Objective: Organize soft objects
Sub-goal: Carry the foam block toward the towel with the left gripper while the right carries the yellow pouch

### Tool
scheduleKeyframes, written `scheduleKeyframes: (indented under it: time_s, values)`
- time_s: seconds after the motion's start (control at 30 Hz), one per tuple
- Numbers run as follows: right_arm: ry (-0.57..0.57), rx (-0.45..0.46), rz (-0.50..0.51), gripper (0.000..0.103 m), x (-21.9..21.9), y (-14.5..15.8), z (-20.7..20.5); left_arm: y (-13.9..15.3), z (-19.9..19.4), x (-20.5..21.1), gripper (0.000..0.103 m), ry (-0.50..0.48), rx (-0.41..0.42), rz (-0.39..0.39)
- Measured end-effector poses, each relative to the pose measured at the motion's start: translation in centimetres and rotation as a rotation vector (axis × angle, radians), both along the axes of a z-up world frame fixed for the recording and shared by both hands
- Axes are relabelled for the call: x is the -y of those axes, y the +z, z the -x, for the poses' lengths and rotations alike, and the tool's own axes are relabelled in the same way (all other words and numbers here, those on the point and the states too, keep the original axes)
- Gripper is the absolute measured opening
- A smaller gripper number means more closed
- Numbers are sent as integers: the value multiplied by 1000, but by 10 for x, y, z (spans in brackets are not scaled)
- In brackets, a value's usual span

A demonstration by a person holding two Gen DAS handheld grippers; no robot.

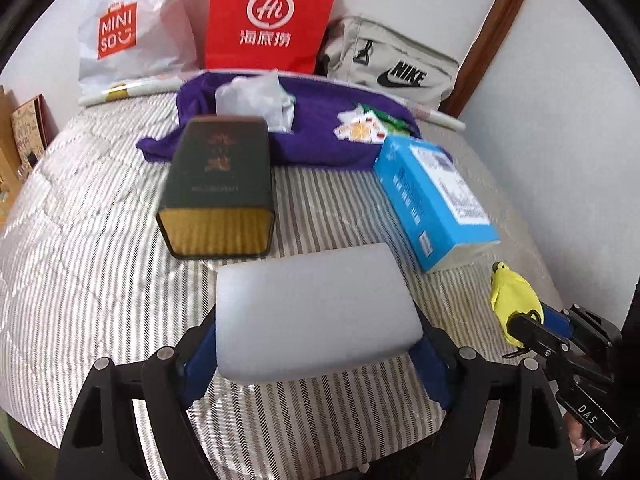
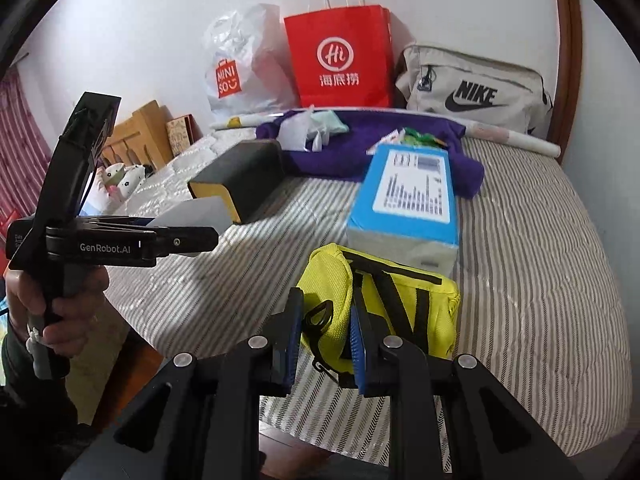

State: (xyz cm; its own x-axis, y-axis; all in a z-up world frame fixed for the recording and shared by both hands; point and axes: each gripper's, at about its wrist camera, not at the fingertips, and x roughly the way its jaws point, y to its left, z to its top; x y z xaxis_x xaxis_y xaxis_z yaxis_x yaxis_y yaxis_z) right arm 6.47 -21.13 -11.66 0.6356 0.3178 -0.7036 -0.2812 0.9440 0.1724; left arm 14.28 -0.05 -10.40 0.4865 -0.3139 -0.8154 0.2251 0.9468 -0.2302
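1. My left gripper [image 1: 320, 344] is clamped on a white block [image 1: 316, 312]: pads press both its short sides and the block hangs clear of the bed [image 1: 100, 280]. Smooth, frosted, no markings. I can't tell the material.
2. My right gripper [image 2: 326, 344] is squeezed nearly together on a fold of a yellow pouch [image 2: 380, 312]. Neon mesh fabric, black straps, black zip along the top edge. Its near end is hidden behind the fingers.
3. Readable on the rigs: "GenRobot.AI" on the left one as seen from the right wrist, "DAS" on the right one as seen from the left wrist.
4. Just past the pouch, a blue box [image 2: 404, 200] lies on the striped cover. Its white label has print too small to read.
5. Left of it, a dark green box [image 1: 218, 184] with a gold end. The red characters on its lid are blurred.
6. Behind both, a purple cloth [image 1: 320, 140] with crumpled plastic and small packets on it; packet print unreadable.
7. Against the wall: white bag [image 1: 132, 28] "MINISO", red bag [image 1: 272, 16] "Hi" plus Chinese characters, grey bag [image 1: 392, 68] "NIKE".
8. The fisheye rim crops the bed's edges.
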Motion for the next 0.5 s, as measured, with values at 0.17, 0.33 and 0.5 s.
scheduleKeyframes:
  time_s: [0.17, 0.33, 0.5]
  values:
    - [-13, -5, -22, 22, -1, 7, -3, 17, 4, -6, 82, -7, 38, 9]
    - [-25, 26, 1, 22, -3, 20, -4, 29, 1, -12, 82, -2, 59, 37]
    - [-34, 46, 1, 22, -1, 31, -7, 42, -6, -15, 82, -3, 82, 53]
